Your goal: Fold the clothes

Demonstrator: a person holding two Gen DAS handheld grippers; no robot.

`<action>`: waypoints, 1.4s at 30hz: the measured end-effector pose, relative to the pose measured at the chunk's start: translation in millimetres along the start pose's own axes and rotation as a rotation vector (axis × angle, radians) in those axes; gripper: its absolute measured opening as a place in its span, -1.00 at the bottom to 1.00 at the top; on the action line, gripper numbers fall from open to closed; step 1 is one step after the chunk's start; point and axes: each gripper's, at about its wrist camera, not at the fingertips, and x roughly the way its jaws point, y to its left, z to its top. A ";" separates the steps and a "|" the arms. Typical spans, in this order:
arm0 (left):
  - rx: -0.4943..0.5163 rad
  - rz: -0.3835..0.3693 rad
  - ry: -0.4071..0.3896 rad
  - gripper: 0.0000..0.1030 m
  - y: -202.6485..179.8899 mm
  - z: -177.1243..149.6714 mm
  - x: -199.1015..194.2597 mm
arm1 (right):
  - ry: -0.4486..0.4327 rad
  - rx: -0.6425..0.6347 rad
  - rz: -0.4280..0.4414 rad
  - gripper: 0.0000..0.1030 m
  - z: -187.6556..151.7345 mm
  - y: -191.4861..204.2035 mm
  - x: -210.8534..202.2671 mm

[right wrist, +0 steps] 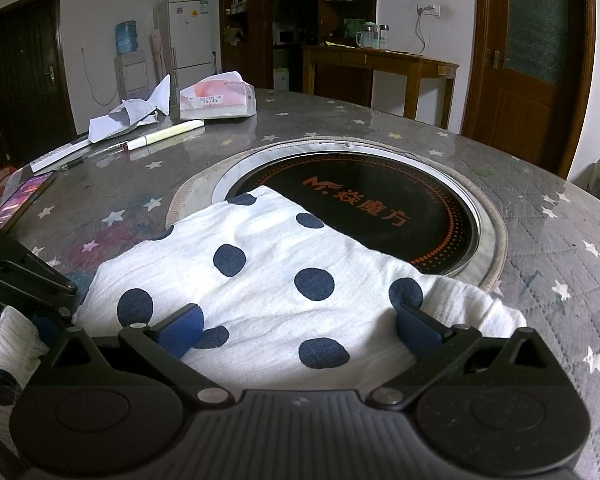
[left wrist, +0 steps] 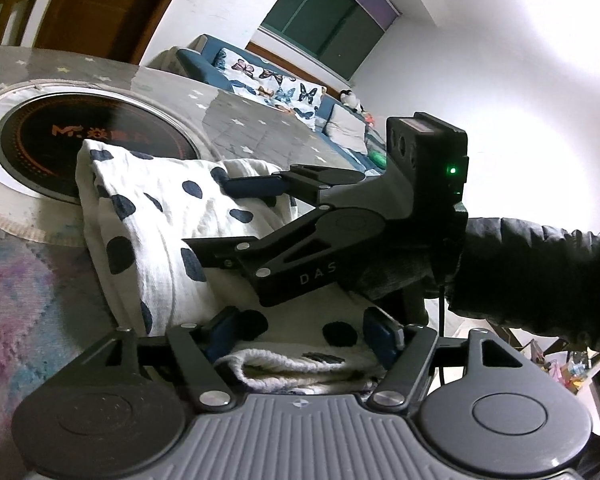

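A folded white cloth with dark blue dots (right wrist: 268, 276) lies on the table, its far corner over the black round hob. In the right wrist view my right gripper (right wrist: 304, 328) stands wide open just above the cloth's near part, nothing pinched between its blue pads. In the left wrist view the same gripper (left wrist: 220, 216) reaches in from the right over the cloth (left wrist: 160, 216). My left gripper (left wrist: 304, 336) is open too, with the cloth's ribbed hem (left wrist: 284, 364) lying loose between its fingers. A dark sleeve (left wrist: 540, 276) holds the right gripper.
The black hob (right wrist: 380, 208) is set into the grey star-patterned table (right wrist: 540, 240). At the far left lie a tissue pack (right wrist: 218, 98), crumpled paper (right wrist: 128, 118), a pen (right wrist: 164, 136) and a phone (right wrist: 20, 200). A sofa (left wrist: 276, 84) stands beyond the table.
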 end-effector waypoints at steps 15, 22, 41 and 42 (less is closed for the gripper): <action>0.002 0.032 0.004 0.43 -5.7 -0.5 0.5 | 0.140 0.015 -0.021 1.00 21.7 4.4 7.0; 0.008 0.066 0.003 0.43 -10.4 -2.1 0.4 | 0.230 0.020 -0.019 1.00 32.1 5.2 14.8; 0.027 0.147 0.000 0.43 -23.0 -4.7 4.1 | 0.172 0.126 0.001 1.00 30.1 -20.5 -3.4; 0.026 0.149 0.000 0.43 -23.3 -4.8 4.3 | 0.166 0.138 -0.005 1.00 29.9 -25.1 -3.7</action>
